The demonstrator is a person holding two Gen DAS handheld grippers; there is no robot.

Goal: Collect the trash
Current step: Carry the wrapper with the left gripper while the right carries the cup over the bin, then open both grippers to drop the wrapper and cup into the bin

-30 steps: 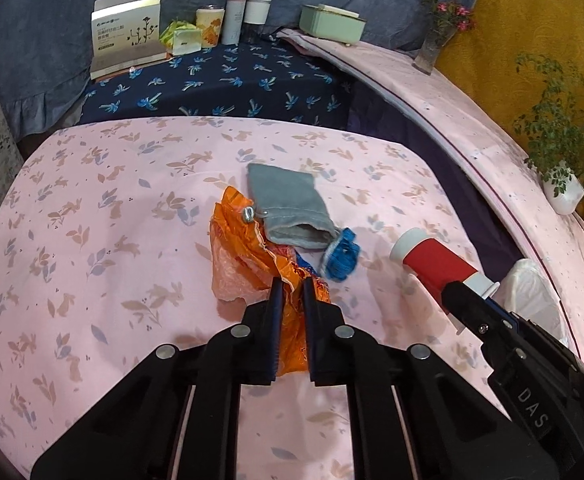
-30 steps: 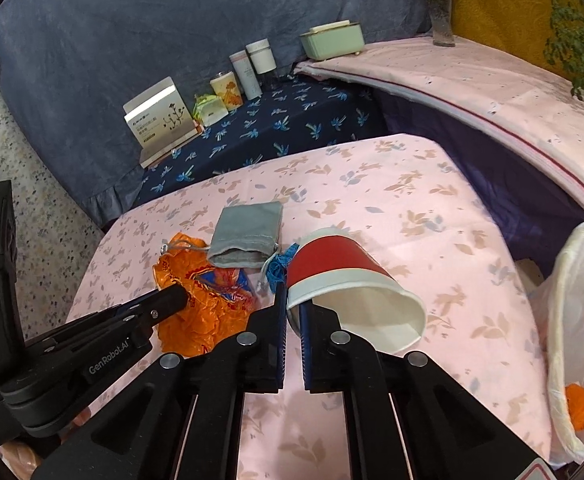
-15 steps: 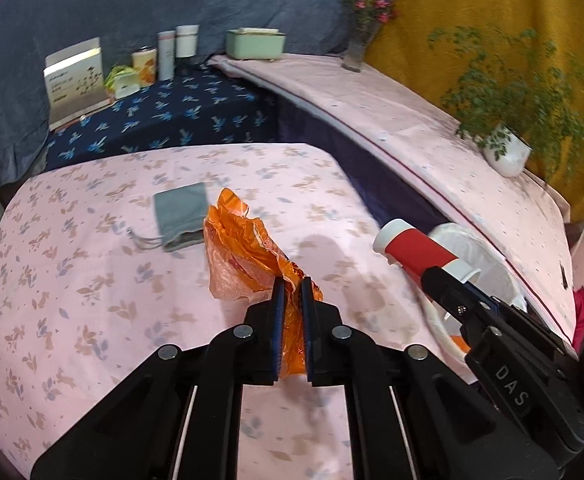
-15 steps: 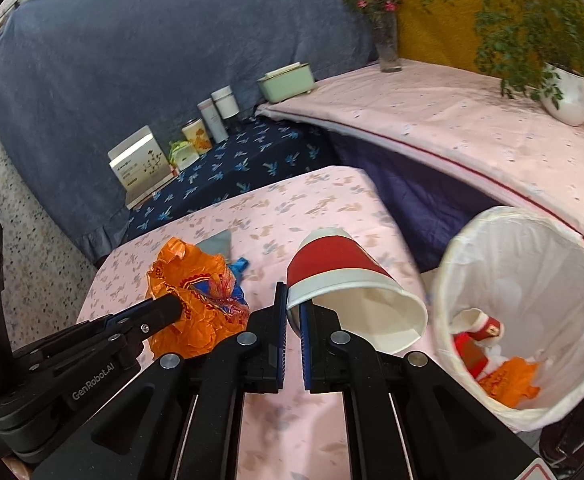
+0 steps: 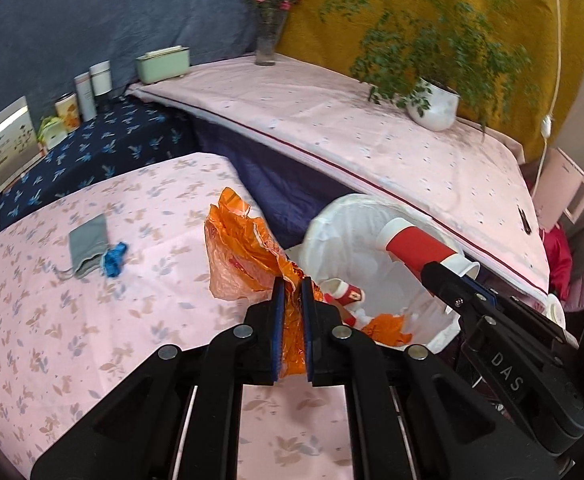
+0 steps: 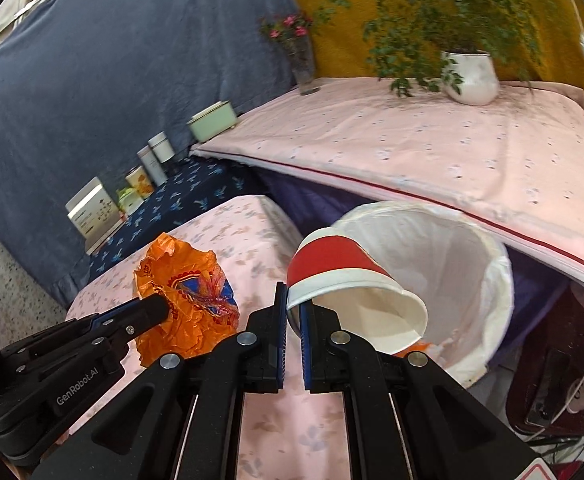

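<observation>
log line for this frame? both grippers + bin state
left gripper: shut on orange wrapper | right gripper: shut on red paper cup | cup over trash bin | bin holds trash | not yet released

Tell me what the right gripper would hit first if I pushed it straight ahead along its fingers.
Beyond the red paper cup that the right gripper holds, likely the white-lined trash bin: its near rim and open mouth lie just ahead, slightly right. Depth is unclear, so it might pass over the rim.

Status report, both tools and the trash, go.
Left tool shut on orange wrapper, beside the bin. Right tool shut on red paper cup, at bin rim. Blue scrap and grey pouch on the table. Nothing blocking.
</observation>
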